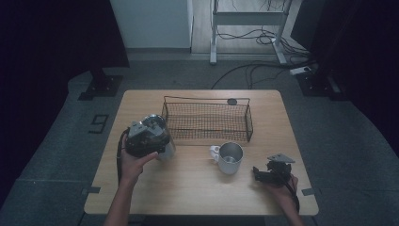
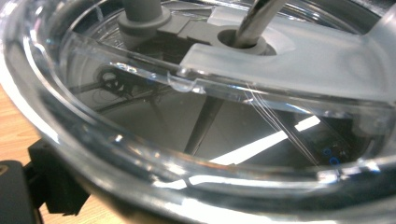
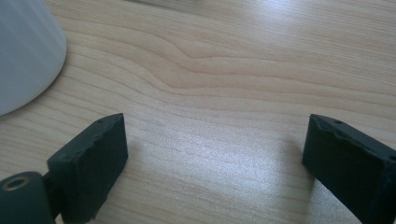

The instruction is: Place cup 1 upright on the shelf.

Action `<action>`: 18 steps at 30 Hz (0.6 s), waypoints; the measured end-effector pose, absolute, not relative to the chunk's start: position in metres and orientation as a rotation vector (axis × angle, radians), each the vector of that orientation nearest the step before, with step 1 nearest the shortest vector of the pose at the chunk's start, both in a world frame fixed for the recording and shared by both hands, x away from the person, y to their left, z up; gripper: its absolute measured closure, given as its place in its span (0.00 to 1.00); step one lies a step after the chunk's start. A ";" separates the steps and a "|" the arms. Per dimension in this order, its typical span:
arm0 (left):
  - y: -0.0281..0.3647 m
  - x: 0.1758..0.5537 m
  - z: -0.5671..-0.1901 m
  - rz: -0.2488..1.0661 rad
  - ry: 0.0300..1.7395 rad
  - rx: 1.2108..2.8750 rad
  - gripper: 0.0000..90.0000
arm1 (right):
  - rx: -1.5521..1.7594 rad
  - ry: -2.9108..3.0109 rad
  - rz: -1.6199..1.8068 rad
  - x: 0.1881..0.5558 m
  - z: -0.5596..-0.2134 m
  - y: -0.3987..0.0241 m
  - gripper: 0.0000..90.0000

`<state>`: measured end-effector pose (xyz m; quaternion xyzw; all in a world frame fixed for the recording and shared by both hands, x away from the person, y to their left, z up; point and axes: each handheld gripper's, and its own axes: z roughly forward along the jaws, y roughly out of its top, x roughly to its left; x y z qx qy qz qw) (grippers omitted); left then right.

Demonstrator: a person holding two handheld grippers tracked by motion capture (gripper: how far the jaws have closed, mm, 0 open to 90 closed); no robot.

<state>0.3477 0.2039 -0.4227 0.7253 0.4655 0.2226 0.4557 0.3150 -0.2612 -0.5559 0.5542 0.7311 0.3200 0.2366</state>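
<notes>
The wooden tabletop (image 1: 197,183) fills the middle of the high view. On it, at upper centre, stands a wire basket (image 1: 207,120). At centre left the left hand-held gripper (image 1: 146,136) is clamped on a clear lidded glass jar (image 1: 167,149), whose lid (image 2: 196,93) looms large in the left gripper view. A white mug (image 1: 229,157) sits right of centre. At lower right the right hand-held gripper (image 3: 215,158) lies low, jaws apart around bare wood.

Hand-held gripper (image 3: 215,154): jaws wide apart, nothing between them
Table (image 3: 224,70): pale wood grain, just beneath
White mug (image 3: 23,51): upper left, clear of the left jaw
</notes>
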 end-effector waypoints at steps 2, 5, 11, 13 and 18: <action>0.202 0.348 -0.419 0.545 1.137 1.793 0.04 | 1.521 2.001 0.880 0.313 -0.556 -0.261 0.10; 0.200 0.349 -0.413 0.551 1.119 1.796 0.04 | 1.517 1.999 0.881 0.313 -0.556 -0.261 0.10; 0.199 0.352 -0.404 0.556 1.105 1.782 0.04 | 1.520 1.998 0.881 0.313 -0.556 -0.261 0.10; 0.198 0.354 -0.402 0.562 1.104 1.780 0.04 | 1.519 2.000 0.882 0.313 -0.556 -0.261 0.10; 0.195 0.357 -0.402 0.562 1.108 1.781 0.04 | 1.519 2.000 0.884 0.313 -0.556 -0.261 0.10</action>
